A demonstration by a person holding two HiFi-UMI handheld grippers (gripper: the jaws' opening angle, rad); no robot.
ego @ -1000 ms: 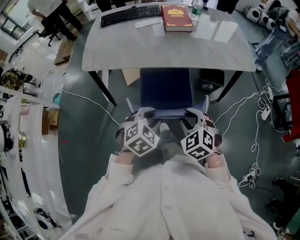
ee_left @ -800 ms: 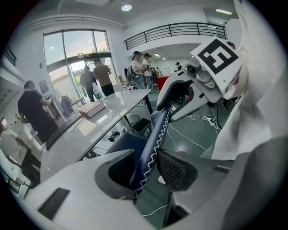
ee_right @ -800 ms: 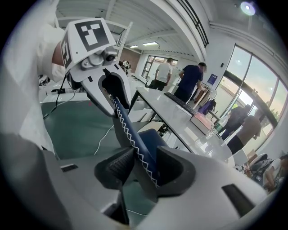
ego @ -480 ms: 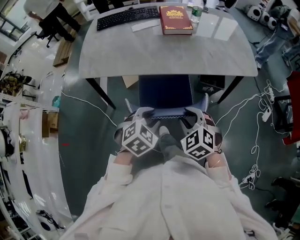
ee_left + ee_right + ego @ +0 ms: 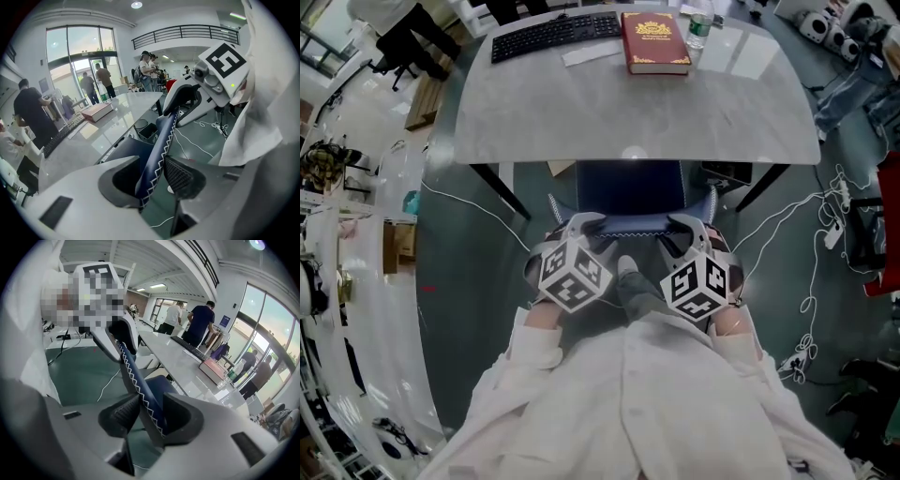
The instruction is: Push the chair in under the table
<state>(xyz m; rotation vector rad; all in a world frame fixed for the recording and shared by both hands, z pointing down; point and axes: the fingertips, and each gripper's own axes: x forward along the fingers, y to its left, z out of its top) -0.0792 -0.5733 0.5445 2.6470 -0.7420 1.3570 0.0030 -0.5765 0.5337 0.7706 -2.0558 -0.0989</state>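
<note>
In the head view, your left gripper (image 5: pixel 581 225) and right gripper (image 5: pixel 684 225) each clamp the top of the chair (image 5: pixel 630 187). Its seat lies just ahead of them, partly under the table (image 5: pixel 581 112).

The left gripper view shows jaws pinching the chair's stitched edge, and the right gripper view shows the same.

If you push unevenly, the chair could skew into a table leg (image 5: pixel 502 185).

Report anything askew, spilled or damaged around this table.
Nothing is spilled or broken. The chair sits square to the table. Only the loose white cables stand out, sprawled untidily over the floor at the right.
</note>
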